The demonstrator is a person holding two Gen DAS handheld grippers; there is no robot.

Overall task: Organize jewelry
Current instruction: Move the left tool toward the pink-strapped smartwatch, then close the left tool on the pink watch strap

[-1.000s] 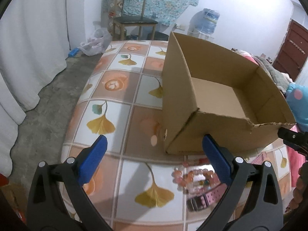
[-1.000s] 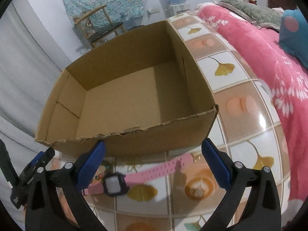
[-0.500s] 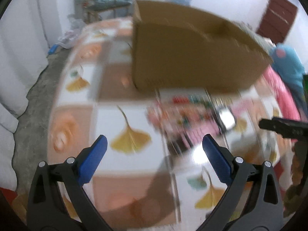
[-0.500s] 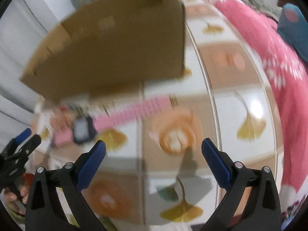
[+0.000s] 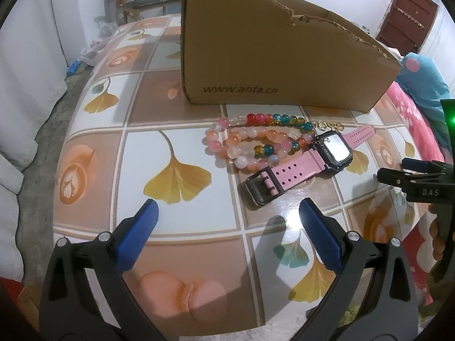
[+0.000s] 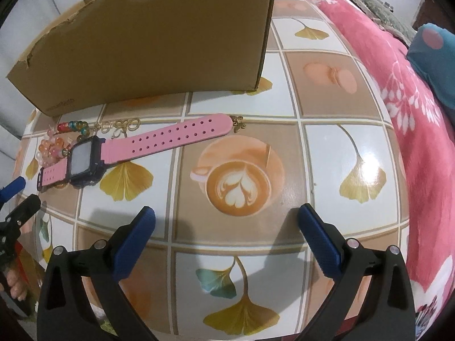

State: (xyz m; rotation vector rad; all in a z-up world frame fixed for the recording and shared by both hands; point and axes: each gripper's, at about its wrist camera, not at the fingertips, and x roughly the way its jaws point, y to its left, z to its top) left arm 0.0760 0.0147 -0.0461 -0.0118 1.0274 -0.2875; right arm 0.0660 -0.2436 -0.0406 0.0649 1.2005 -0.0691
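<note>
A pink-strapped watch (image 5: 308,162) (image 6: 136,147) lies flat on the tiled tabletop in front of a brown cardboard box (image 5: 273,62) (image 6: 159,45). Peach bead bracelets (image 5: 244,147) (image 6: 52,146) and a multicoloured bead string (image 5: 277,120) (image 6: 72,126) touch the watch's left side. A gold chain (image 5: 330,125) (image 6: 119,125) lies behind the watch, and a small gold butterfly charm (image 6: 238,122) sits at the strap tip. My left gripper (image 5: 226,228) is open, low and short of the jewelry. My right gripper (image 6: 226,228) is open over bare tiles, right of the watch.
The table (image 5: 176,176) carries a ginkgo-leaf and coffee print; its left edge drops to a grey floor (image 5: 37,130). A pink floral bedspread (image 6: 398,91) borders the right side. A chair (image 5: 142,0) and a brown door (image 5: 406,17) stand beyond the box. The other gripper (image 5: 418,176) shows at the right edge.
Both grippers have pulled back and dropped lower. The box's inside is out of sight now, and the jewelry in front of it shows in full. Both stay open.
</note>
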